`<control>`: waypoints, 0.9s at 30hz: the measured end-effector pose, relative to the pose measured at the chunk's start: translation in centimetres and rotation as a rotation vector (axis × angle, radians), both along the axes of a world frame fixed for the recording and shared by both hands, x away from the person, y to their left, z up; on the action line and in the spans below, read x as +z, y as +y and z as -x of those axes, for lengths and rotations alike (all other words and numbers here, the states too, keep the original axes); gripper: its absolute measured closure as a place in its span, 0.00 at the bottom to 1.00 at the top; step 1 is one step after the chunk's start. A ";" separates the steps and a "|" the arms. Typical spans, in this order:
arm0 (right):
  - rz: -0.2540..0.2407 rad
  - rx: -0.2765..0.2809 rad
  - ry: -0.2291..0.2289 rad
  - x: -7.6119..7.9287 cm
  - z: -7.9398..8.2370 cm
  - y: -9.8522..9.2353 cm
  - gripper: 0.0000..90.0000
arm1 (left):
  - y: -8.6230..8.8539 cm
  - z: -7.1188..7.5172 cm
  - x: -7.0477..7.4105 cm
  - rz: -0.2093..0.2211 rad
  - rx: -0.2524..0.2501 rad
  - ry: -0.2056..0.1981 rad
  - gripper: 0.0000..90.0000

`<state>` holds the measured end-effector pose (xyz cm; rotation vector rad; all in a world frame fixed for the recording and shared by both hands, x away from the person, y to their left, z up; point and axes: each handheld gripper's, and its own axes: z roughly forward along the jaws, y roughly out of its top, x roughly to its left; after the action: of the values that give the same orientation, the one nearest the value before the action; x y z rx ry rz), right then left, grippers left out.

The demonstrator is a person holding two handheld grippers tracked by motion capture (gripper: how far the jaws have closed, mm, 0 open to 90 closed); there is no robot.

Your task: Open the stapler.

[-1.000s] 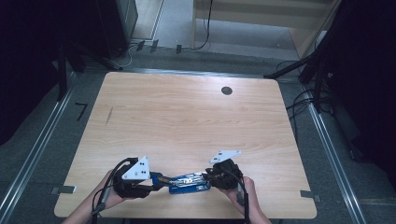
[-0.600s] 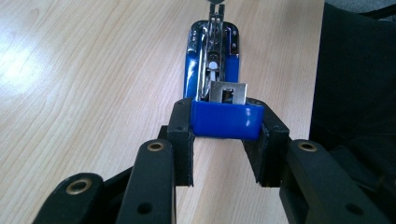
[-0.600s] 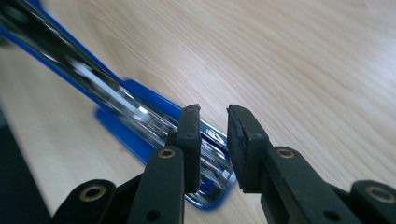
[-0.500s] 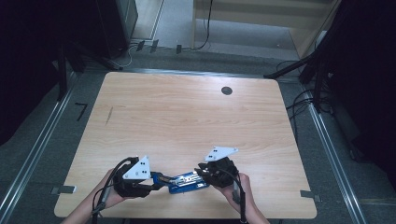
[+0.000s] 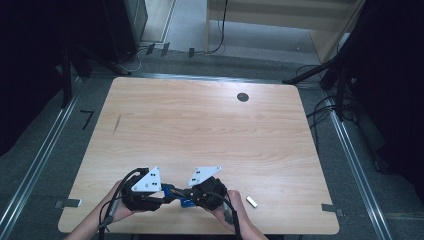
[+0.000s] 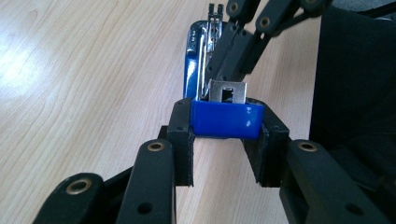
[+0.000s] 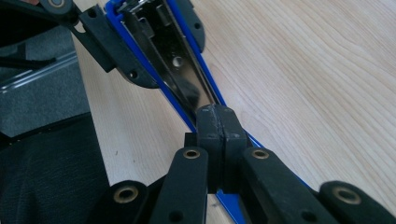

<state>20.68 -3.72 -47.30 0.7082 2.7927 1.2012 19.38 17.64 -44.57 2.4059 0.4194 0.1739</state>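
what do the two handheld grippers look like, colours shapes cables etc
Both the left gripper and right gripper are black, each topped by a pale grey three-cornered plate dotted with small dark holes. Their jaws are flat black link bars joined by brass-coloured rivets, ending in blocky black pads. A black cable loops from the left one.

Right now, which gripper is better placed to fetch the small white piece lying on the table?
The right gripper, probably. The small white piece lies just beyond the right hand, away from the left gripper. It would first have to let go of the blue stapler, which the left one clamps by its end.
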 end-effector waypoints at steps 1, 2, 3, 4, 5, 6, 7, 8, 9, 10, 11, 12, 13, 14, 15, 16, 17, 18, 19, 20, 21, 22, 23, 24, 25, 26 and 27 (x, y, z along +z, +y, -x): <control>0.000 0.000 0.000 0.0 0.0 0.0 1.00 | 0.0 0.0 0.0 0.000 0.000 0.000 0.74; 0.001 0.007 -0.009 -0.1 0.0 0.2 1.00 | 0.0 0.0 0.0 -0.002 -0.002 -0.001 0.74; 0.011 0.011 -0.016 -0.2 0.2 0.4 1.00 | 0.0 0.0 0.0 -0.003 -0.003 -0.002 0.74; 0.019 0.008 -0.028 -0.2 0.2 0.5 1.00 | 0.0 0.0 0.0 -0.002 -0.005 -0.003 0.74; 0.015 0.007 -0.018 -0.2 0.2 0.5 1.00 | 0.0 0.0 0.0 -0.002 -0.005 -0.002 0.74; 0.020 0.005 -0.016 -0.4 0.1 0.5 1.00 | -0.1 0.0 0.0 0.000 -0.005 -0.005 0.74; 0.020 0.005 -0.016 -0.4 0.1 0.5 1.00 | -0.1 0.0 0.0 0.000 -0.005 -0.005 0.74; 0.021 0.006 -0.018 -0.4 0.1 0.5 1.00 | -0.1 -0.1 0.1 -0.002 -0.011 -0.007 0.74; 0.022 0.006 -0.019 -0.4 0.1 0.4 1.00 | -0.2 -0.1 0.1 -0.006 -0.014 -0.007 0.74; 0.029 0.010 -0.029 -0.4 0.1 0.5 1.00 | -0.2 -0.1 0.1 -0.006 -0.015 -0.007 0.74; 0.029 0.010 -0.029 -0.4 0.1 0.5 1.00 | -0.2 -0.2 0.2 -0.004 -0.015 -0.005 0.74; 0.031 0.011 -0.030 -0.4 0.1 0.4 1.00 | -0.3 -0.3 0.2 -0.002 -0.019 -0.006 0.74; 0.031 0.007 -0.026 -0.4 0.1 0.4 1.00 | -0.3 -0.3 0.2 -0.001 -0.019 -0.006 0.74; 0.034 0.007 -0.026 -0.4 0.0 0.3 1.00 | -0.4 -0.4 0.2 0.000 -0.019 -0.004 0.74; 0.031 0.007 -0.024 -0.4 0.0 0.3 1.00 | -0.4 -0.4 0.3 -0.002 -0.021 -0.004 0.74; 0.031 0.007 -0.024 -0.4 0.0 0.3 1.00 | -0.4 -0.4 0.3 -0.002 -0.021 -0.004 0.74; 0.033 0.008 -0.024 -0.4 0.0 0.3 1.00 | -0.5 -0.4 0.3 -0.003 -0.022 -0.004 0.74; 0.033 0.009 -0.025 -0.5 0.0 0.3 1.00 | -0.5 -0.4 0.3 -0.004 -0.022 -0.004 0.73; 0.032 0.010 -0.025 -0.5 0.0 0.2 1.00 | -0.5 -0.4 0.3 -0.006 -0.022 -0.005 0.73; 0.033 0.010 -0.026 -0.5 0.0 0.2 1.00 | -0.6 -0.4 0.3 -0.005 -0.021 -0.003 0.73; 0.033 0.010 -0.026 -0.5 0.0 0.2 1.00 | -0.6 -0.4 0.3 -0.005 -0.021 -0.003 0.73; 0.032 0.009 -0.027 -0.5 0.0 0.2 1.00 | -0.6 -0.4 0.3 -0.005 -0.021 -0.005 0.72; 0.030 0.009 -0.027 -0.5 0.0 0.2 1.00 | -0.6 -0.4 0.3 -0.004 -0.019 -0.005 0.72; 0.030 0.009 -0.027 -0.5 0.0 0.2 1.00 | -0.6 -0.4 0.4 0.002 -0.017 -0.003 0.72; 0.031 0.010 -0.027 -0.5 0.0 0.3 1.00 | -0.7 -0.4 0.4 0.004 -0.015 -0.003 0.71; 0.037 0.008 -0.032 -0.4 0.1 0.3 1.00 | -0.9 -0.4 0.6 0.004 -0.013 -0.009 0.64; 0.036 0.008 -0.030 -0.4 0.1 0.3 1.00 | -0.9 -0.4 0.6 0.004 -0.013 -0.009 0.63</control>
<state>20.60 -3.43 -47.74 0.6715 2.7875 1.1494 19.79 16.74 -44.02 2.4022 0.3991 0.1781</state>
